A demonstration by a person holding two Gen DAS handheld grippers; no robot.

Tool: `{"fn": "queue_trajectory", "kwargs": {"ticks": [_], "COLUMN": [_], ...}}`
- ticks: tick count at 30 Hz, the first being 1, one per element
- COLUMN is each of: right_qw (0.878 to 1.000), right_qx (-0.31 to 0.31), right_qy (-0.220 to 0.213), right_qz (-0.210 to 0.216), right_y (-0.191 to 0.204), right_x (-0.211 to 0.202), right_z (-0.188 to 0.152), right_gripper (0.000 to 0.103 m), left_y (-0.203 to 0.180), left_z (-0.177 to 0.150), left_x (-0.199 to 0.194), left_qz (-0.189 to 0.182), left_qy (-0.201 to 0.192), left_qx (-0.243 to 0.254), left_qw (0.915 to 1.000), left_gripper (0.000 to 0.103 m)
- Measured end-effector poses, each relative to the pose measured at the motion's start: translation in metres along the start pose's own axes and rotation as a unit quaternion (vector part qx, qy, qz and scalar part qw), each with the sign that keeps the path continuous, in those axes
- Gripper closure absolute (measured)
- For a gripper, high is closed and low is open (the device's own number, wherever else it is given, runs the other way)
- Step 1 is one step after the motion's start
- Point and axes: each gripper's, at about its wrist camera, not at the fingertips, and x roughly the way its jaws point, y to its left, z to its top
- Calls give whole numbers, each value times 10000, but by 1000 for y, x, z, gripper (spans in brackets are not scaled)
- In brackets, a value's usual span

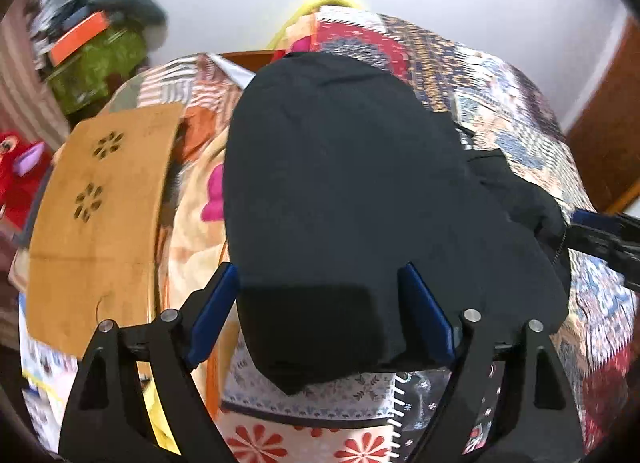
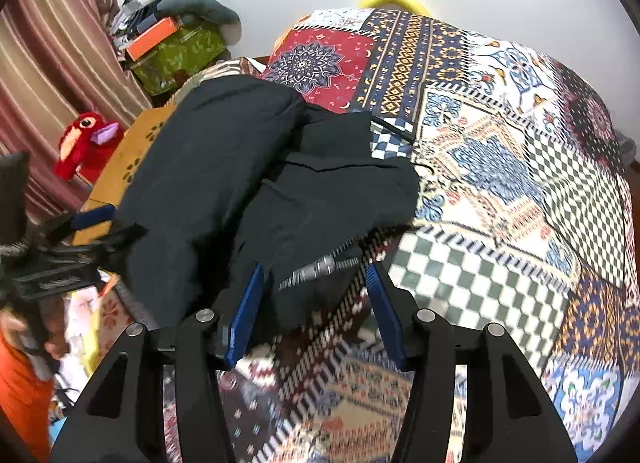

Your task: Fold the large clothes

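Observation:
A black jacket [image 1: 352, 191] lies spread on the patchwork bedspread [image 2: 500, 183]. My left gripper [image 1: 318, 269] is open wide, and the jacket's near ribbed end [image 1: 308, 315] fills the gap between its blue pads. My right gripper [image 2: 314, 269] is open over the bunched right part of the jacket [image 2: 320, 199]. A silver zip [image 2: 320, 265] lies between its fingers, and the left pad is close against the cloth. The right gripper [image 1: 600, 239] also shows at the right edge of the left wrist view, and the left gripper [image 2: 92, 219] at the left edge of the right wrist view.
A wooden lap table [image 1: 92, 203] lies left of the jacket. A red plush toy [image 2: 88, 143] and a green box [image 2: 176, 51] with clutter on top sit by the striped curtain [image 2: 48, 63]. A person's orange sleeve [image 2: 20, 391] is at lower left.

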Motion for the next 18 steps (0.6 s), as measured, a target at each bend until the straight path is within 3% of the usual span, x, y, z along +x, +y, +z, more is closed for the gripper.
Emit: {"fn": "queue_trajectory", "kwargs": {"ticks": [2, 5, 7, 10, 12, 18], "right_qw": [10000, 9998, 9997, 9989, 9980, 9910], "right_qx": [11, -10, -70, -183, -235, -396], "right_qy": [-85, -200, -244, -416, -587, -1282], "right_qz": [6, -34, -61, -59, -59, 30], "right_y": [0, -1, 2, 10, 14, 36], "right_x": [-14, -33, -44, -63, -79, -135], "right_z": [-6, -15, -18, -21, -24, -35], "right_gripper": [53, 53, 53, 53, 53, 53], "left_y": [-1, -15, -20, -17, -16, -30], "left_z": [-6, -12, -12, -10, -12, -22], "left_x": [4, 14, 12, -4, -21, -123], "left_qz": [120, 582, 689, 599, 310, 109], "left_qy": [-41, -37, -16, -4, -46, -945], "left_qx": [-170, 25, 4, -308, -373, -287], "left_qw": [9998, 9983, 9976, 9977, 9988, 9951], "left_gripper": [19, 19, 19, 20, 20, 20]}}
